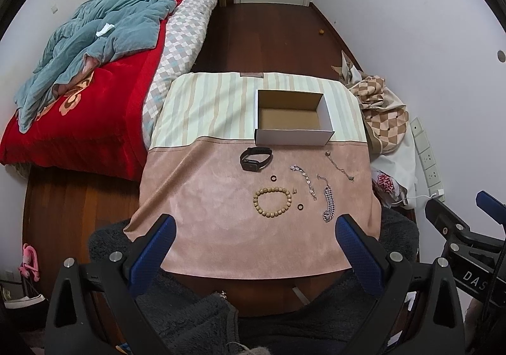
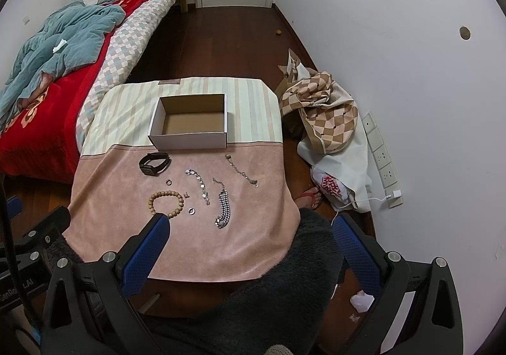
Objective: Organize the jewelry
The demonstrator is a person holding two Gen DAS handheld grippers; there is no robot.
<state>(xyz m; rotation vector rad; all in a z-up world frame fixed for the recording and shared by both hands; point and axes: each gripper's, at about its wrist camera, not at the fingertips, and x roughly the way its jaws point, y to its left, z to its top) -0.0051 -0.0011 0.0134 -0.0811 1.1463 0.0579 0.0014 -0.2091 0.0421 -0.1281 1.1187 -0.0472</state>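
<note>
An open, empty white cardboard box (image 1: 292,137) (image 2: 189,137) stands on the cloth-covered table (image 1: 205,228) (image 2: 126,171). In front of it lie a black smartwatch (image 1: 255,159) (image 2: 154,163), a wooden bead bracelet (image 1: 272,203) (image 2: 166,201), a chunky silver chain (image 1: 328,205) (image 2: 223,208), two thin chains (image 1: 305,181) (image 1: 340,165) (image 2: 199,181) (image 2: 241,170) and small rings (image 1: 273,178) (image 1: 299,206) (image 2: 168,181) (image 2: 191,211). My left gripper (image 1: 256,235) is open and empty above the table's near edge. My right gripper (image 2: 251,233) is open and empty, above the table's near right corner.
A bed with a red blanket and blue quilt (image 1: 95,64) (image 2: 57,48) stands left of the table. Checkered fabric and bags (image 1: 382,121) (image 2: 325,118) lie on the floor at the right by the wall. A power strip (image 2: 382,162) runs along the wall.
</note>
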